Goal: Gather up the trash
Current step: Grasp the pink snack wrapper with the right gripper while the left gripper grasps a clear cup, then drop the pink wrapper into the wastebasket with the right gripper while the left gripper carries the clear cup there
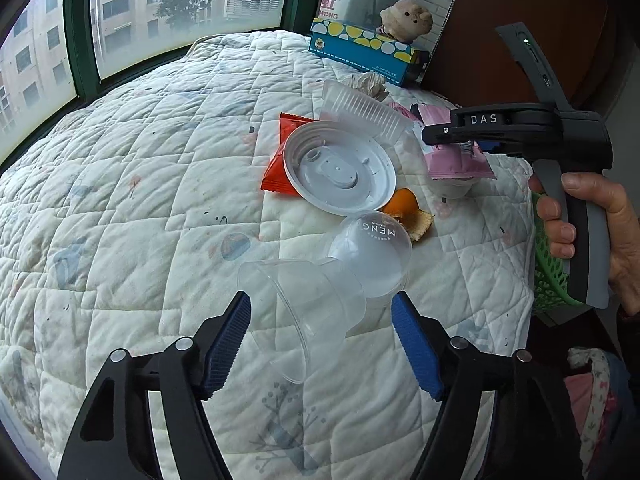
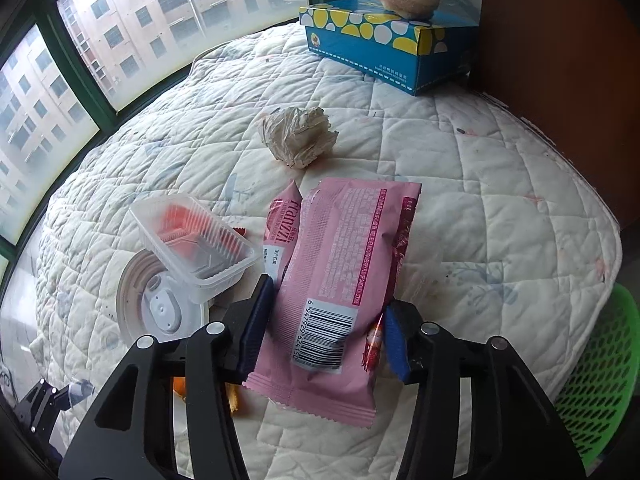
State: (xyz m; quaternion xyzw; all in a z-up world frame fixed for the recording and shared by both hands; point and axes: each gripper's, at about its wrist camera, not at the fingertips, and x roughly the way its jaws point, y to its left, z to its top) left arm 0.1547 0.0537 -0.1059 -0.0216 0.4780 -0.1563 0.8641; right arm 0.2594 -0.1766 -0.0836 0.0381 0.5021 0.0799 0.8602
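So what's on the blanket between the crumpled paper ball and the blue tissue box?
Nothing: in the right wrist view only bare quilted blanket lies between the crumpled paper ball and the blue tissue box.

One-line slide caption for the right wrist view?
Right gripper clamps pink wrapper on quilt, green basket nearby.

Pink wrapper (image 2: pixel 340 264) — orange-red packet (image 1: pixel 280 156) — blue, yellow-and-white-spotted tissue box (image 2: pixel 384 44).

Quilted bed (image 2: pixel 480 200), crumpled tissue (image 2: pixel 298 136), tissue box (image 2: pixel 384 52), wrappers (image 1: pixel 280 152)
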